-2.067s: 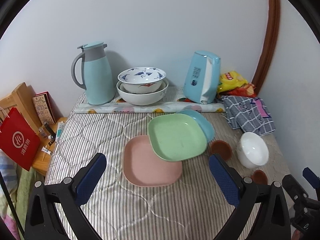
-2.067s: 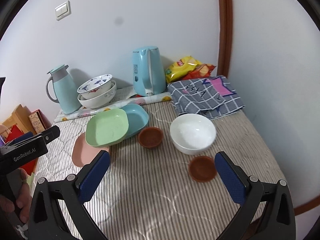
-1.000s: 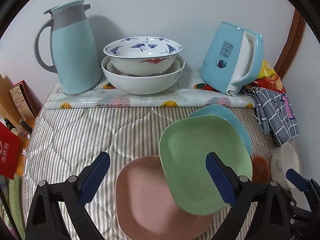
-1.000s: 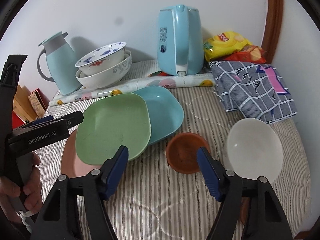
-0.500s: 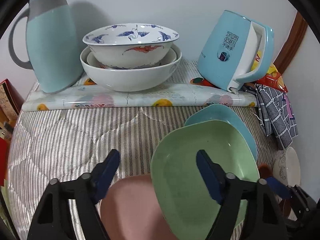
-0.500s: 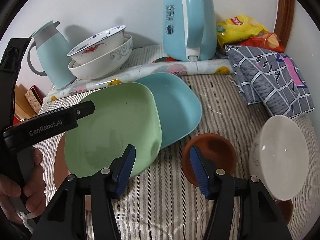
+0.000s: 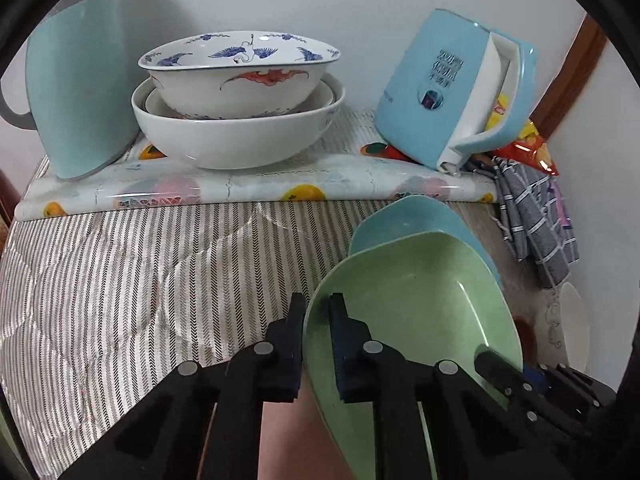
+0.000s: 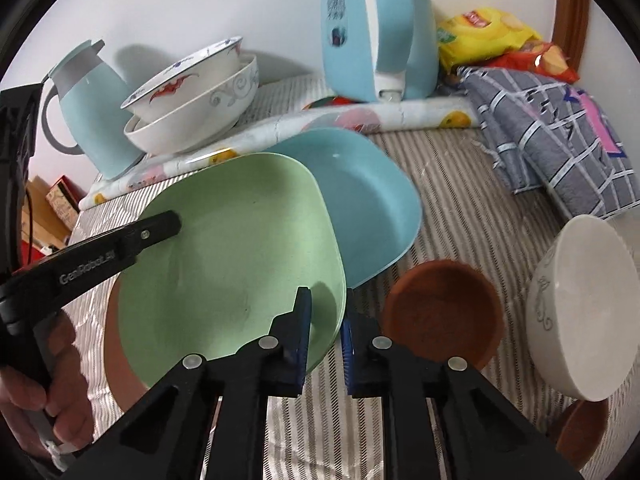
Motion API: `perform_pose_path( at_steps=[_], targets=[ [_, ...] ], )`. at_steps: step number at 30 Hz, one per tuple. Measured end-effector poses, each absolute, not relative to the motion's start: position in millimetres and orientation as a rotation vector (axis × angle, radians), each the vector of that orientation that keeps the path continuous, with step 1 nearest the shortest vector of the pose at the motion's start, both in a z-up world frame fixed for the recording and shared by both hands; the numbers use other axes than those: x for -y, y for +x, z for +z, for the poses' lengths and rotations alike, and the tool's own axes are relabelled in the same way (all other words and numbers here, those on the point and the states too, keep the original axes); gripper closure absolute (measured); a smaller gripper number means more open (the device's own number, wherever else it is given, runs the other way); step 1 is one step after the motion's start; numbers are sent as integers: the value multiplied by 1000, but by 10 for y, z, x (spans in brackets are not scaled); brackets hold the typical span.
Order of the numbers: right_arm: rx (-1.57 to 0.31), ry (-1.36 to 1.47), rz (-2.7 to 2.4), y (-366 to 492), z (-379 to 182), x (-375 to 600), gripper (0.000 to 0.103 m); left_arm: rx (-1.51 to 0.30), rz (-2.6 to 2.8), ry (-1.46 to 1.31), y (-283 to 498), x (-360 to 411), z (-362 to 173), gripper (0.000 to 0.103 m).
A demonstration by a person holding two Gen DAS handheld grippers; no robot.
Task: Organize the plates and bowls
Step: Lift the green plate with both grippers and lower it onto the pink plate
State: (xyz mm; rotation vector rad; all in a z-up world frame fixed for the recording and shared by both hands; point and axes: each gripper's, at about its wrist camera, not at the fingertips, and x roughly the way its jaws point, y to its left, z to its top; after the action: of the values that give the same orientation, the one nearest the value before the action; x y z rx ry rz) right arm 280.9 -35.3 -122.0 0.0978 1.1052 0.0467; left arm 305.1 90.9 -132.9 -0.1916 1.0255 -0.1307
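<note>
- Step in hand: both grippers pinch the square pale-green plastic plate (image 8: 224, 256), the left gripper (image 7: 316, 344) on its left rim, the right gripper (image 8: 324, 340) on its right rim.
- Location: the plate lies tilted, overlapping the square blue plastic plate (image 8: 360, 204) and the pink plate (image 7: 288, 436) on the striped quilted cloth (image 7: 120, 280).
- Next move, as judged: a level, synchronised lift, then stacking.
- Hidden: most of the pink plate; a second brown saucer (image 8: 580, 428) is cut off.

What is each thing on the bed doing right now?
Square green plastic plate: tilted, pinched at both edges.
Left hand-held gripper: shut on its rim.
Right hand-held gripper: shut on its rim.
Square blue plastic plate: partly under it.
Painted white bowl: nested in another bowl.
</note>
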Motion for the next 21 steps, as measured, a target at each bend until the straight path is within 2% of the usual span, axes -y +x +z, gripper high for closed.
perform_pose_path(
  at_steps=[21],
  targets=[
    [-1017,108,52,2244,-700,192,91,-940,-125,-220,2452,-1083,-781,93]
  ],
)
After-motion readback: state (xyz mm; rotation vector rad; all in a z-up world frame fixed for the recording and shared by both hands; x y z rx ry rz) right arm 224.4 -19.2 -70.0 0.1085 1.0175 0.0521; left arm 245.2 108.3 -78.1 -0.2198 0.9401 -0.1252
